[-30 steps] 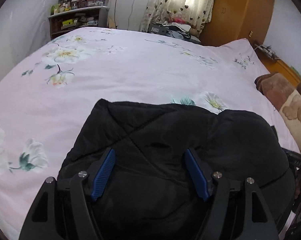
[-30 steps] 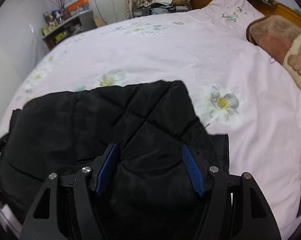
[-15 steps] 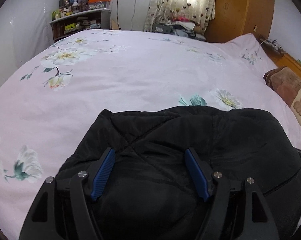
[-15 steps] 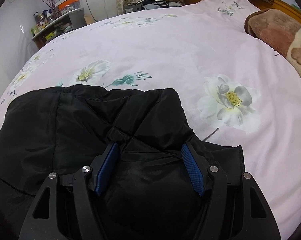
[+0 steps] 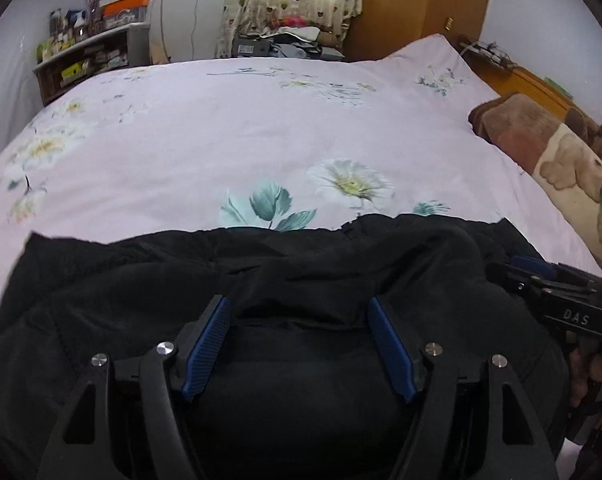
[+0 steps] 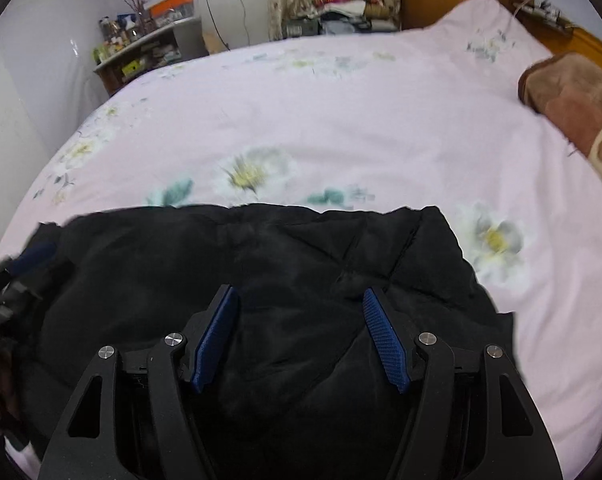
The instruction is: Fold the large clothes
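Observation:
A black quilted jacket (image 5: 181,276) lies bunched on the near part of a pink flowered bed sheet (image 5: 221,128); it also shows in the right wrist view (image 6: 321,256). My left gripper (image 5: 299,308) is open, its blue fingers straddling a thick fold of the jacket. My right gripper (image 6: 299,300) is open too, with jacket fabric bulging between its blue fingers. The right gripper's body shows at the right edge of the left wrist view (image 5: 561,296), and the left gripper shows at the left edge of the right wrist view (image 6: 17,276).
A brown blanket (image 5: 541,144) lies along the bed's right side, also in the right wrist view (image 6: 577,100). A cluttered shelf (image 5: 85,56) stands at the far left, a clothes pile (image 5: 289,40) beyond the bed, a wooden wardrobe (image 5: 413,0) at the back.
Both grippers moved forward and apart over the jacket; its far edge now lies straighter and wider across the sheet. The jaws stayed open throughout.

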Demonstrator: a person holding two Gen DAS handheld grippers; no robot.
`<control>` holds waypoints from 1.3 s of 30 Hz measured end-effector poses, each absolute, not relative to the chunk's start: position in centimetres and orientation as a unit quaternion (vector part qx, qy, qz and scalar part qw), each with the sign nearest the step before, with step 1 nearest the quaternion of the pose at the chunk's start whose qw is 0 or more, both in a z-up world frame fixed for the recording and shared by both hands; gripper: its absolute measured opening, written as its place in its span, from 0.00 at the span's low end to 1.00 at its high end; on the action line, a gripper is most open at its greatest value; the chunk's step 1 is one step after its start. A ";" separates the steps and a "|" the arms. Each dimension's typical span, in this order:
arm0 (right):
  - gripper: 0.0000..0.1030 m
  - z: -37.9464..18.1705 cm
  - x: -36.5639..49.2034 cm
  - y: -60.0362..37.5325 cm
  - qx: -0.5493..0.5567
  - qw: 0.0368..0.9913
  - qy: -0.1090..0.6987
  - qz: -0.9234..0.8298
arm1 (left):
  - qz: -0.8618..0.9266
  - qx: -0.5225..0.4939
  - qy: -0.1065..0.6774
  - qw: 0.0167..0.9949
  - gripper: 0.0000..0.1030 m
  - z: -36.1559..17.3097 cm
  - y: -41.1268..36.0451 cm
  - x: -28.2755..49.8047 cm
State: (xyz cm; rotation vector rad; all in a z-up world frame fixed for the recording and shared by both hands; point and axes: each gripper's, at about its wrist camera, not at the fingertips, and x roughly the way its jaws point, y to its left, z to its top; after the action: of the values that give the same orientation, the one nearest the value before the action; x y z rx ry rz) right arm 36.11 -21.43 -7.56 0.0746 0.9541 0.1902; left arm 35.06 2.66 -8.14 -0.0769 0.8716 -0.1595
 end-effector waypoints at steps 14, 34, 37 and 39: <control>0.66 -9.6 36.7 -21.3 0.027 0.888 0.452 0.084 | -0.060 -0.010 0.437 0.898 0.71 -7.9 2.0 35.6; 0.66 -11.4 34.1 -27.5 0.059 0.910 0.407 0.046 | 0.035 -0.024 0.397 0.917 0.75 -10.0 13.0 33.1; 0.66 -11.8 34.1 -27.7 0.065 0.911 0.403 0.050 | 0.035 -0.028 0.393 0.918 0.76 -10.2 13.0 33.1; 0.66 -11.9 34.1 -27.6 0.066 0.912 0.403 0.050 | 0.035 -0.032 0.393 0.918 0.76 -10.4 13.1 33.1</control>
State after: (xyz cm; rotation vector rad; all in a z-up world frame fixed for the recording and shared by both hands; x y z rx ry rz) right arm 34.11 -27.63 -11.91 0.1356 0.8302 0.1040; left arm 33.09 13.13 -10.42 -0.0649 0.8079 0.0723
